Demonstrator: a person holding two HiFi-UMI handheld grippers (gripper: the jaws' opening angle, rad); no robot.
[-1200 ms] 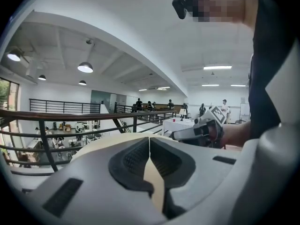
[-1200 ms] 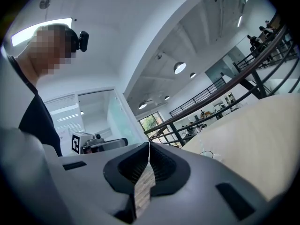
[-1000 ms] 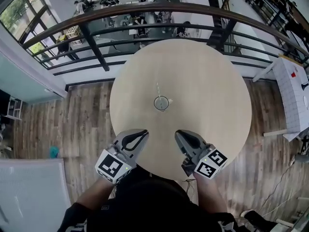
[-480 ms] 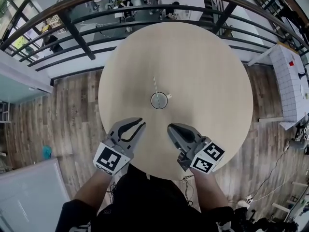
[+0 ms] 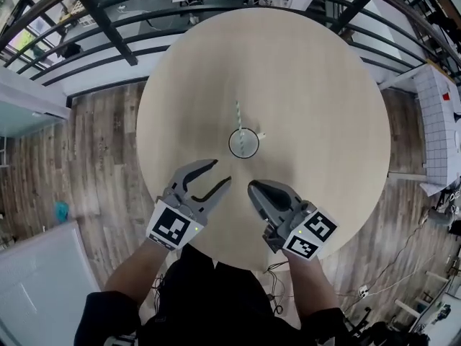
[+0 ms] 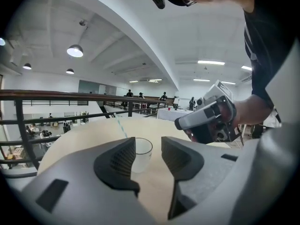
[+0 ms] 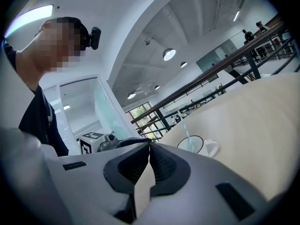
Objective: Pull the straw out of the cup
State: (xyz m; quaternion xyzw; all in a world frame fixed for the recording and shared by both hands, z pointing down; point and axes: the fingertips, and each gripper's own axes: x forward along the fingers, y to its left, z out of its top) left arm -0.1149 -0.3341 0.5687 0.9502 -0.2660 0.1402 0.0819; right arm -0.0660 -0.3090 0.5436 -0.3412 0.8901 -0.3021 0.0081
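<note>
A clear cup (image 5: 243, 143) stands near the middle of the round wooden table (image 5: 310, 85), with a pale striped straw (image 5: 237, 112) leaning out of it toward the far side. My left gripper (image 5: 218, 174) hovers just short of the cup on its near left. Its jaws are opening and nothing is between them. In the left gripper view the cup (image 6: 141, 153) shows through the gap of the left gripper (image 6: 149, 156). My right gripper (image 5: 252, 188) is shut and empty, near the cup's front right. The right gripper view shows the right gripper (image 7: 150, 159), the cup (image 7: 190, 143) and the straw (image 7: 184, 129).
A small white object (image 5: 261, 135) lies beside the cup on its right. A dark metal railing (image 5: 108, 29) curves behind the table, with a lower floor beyond it. A white table (image 5: 439, 121) stands at the right, and wooden floor surrounds the round table.
The left gripper's jaws went from shut to parted. Both grippers moved forward over the table toward the cup. The right gripper stayed shut.
</note>
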